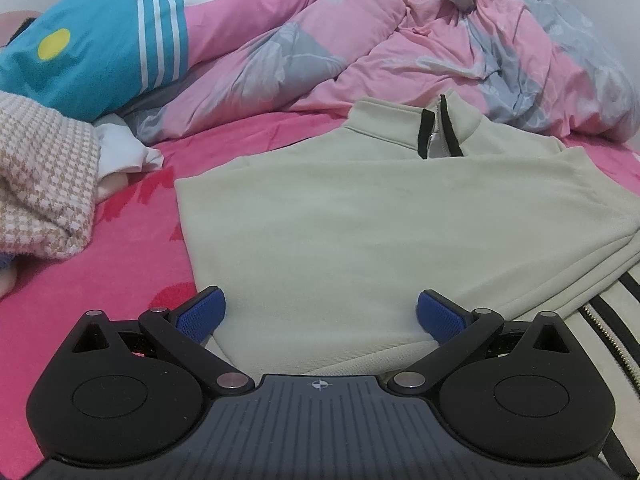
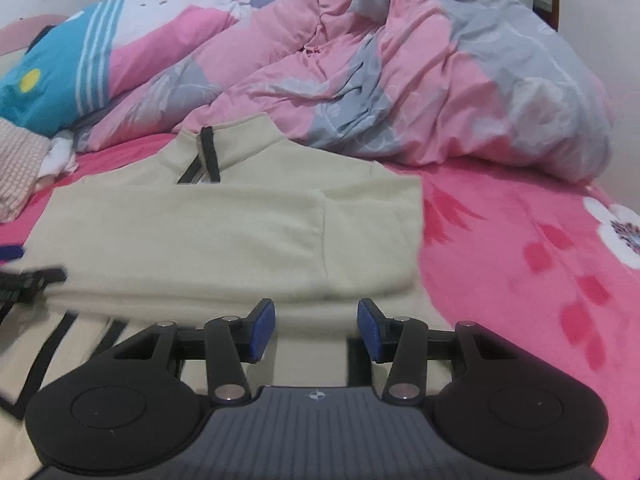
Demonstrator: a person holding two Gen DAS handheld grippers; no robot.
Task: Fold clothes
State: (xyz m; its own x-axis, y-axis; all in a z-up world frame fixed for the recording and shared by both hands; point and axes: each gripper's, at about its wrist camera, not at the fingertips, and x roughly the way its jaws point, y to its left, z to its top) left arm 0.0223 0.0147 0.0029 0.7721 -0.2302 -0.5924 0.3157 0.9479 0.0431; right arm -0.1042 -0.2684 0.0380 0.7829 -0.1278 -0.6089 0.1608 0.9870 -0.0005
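Left gripper (image 1: 321, 312) wide open, right gripper (image 2: 316, 330) half open, both empty over jacket (image 1: 360, 220). Sides look folded in; bottom-up fold remains.

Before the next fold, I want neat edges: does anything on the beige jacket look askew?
Nothing much: the beige jacket lies flat on the pink sheet. Only its collar zip gapes open.

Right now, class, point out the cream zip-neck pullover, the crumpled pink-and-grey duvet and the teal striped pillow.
Cream zip-neck pullover (image 1: 360, 216): left wrist view, folded body.
Crumpled pink-and-grey duvet (image 2: 420, 80): right wrist view, middle folds.
Teal striped pillow (image 1: 100, 52): left wrist view, teal panel.
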